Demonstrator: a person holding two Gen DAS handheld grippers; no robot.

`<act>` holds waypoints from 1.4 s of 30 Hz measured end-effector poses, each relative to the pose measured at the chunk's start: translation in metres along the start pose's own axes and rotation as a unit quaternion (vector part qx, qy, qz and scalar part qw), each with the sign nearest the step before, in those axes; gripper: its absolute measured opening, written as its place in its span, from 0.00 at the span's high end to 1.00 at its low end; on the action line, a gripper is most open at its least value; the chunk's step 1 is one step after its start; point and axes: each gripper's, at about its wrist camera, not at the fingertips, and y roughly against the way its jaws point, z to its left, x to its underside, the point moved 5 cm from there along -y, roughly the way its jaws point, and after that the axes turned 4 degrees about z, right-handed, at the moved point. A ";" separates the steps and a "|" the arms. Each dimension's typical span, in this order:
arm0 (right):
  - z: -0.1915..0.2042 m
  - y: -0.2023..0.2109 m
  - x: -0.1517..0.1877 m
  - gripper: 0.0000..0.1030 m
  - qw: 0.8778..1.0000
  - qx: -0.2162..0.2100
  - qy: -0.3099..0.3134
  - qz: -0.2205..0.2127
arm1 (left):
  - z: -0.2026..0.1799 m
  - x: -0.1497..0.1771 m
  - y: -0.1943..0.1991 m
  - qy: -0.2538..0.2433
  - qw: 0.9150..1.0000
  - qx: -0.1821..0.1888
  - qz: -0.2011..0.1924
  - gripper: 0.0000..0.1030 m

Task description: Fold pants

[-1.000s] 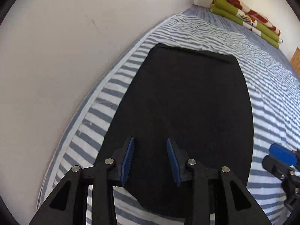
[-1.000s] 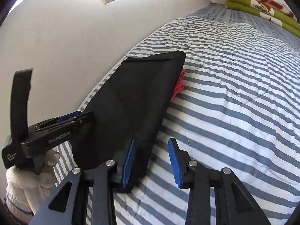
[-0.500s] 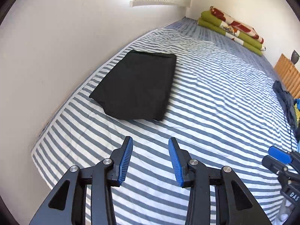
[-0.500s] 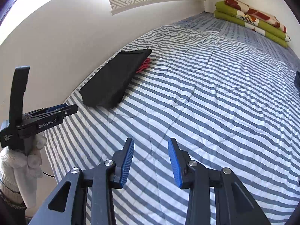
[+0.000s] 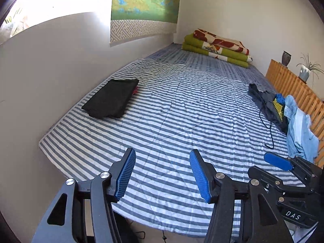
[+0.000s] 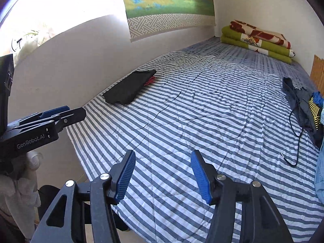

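Note:
Folded black pants (image 5: 112, 98) (image 6: 129, 87) lie flat on the striped bed near the left wall, with a bit of red cloth (image 5: 135, 90) (image 6: 149, 80) peeking from beneath. My left gripper (image 5: 162, 174) hovers open over the bed's near edge, far from the pants, nothing between its blue pads. My right gripper (image 6: 163, 175) is also open and empty above the near edge. A pile of unfolded clothes sits at the right: a dark garment (image 5: 267, 103) (image 6: 299, 99) and light blue denim (image 5: 299, 129).
The striped bedspread (image 5: 182, 111) fills the view. Folded green and red blankets (image 5: 218, 48) (image 6: 257, 40) are stacked at the far end. A wooden slatted rail (image 5: 293, 87) runs along the right with a vase and plant. A white wall borders the left.
Both grippers pulled back and up from the folded black pants, which stay by the wall. Their jaws have widened. The whole bed and the clothes pile at right came into view.

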 end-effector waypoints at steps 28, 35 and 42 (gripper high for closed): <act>-0.018 0.098 0.068 0.41 0.994 0.085 -0.035 -0.067 | -0.028 0.052 0.070 -0.012 0.999 0.006 -0.029 0.14; -0.007 0.089 0.065 0.41 0.995 0.081 -0.020 -0.061 | -0.015 0.052 0.064 -0.008 1.000 -0.002 -0.024 0.14; -0.011 0.087 0.067 0.41 0.994 0.084 -0.025 -0.059 | -0.014 0.051 0.058 -0.011 1.000 0.002 -0.020 0.14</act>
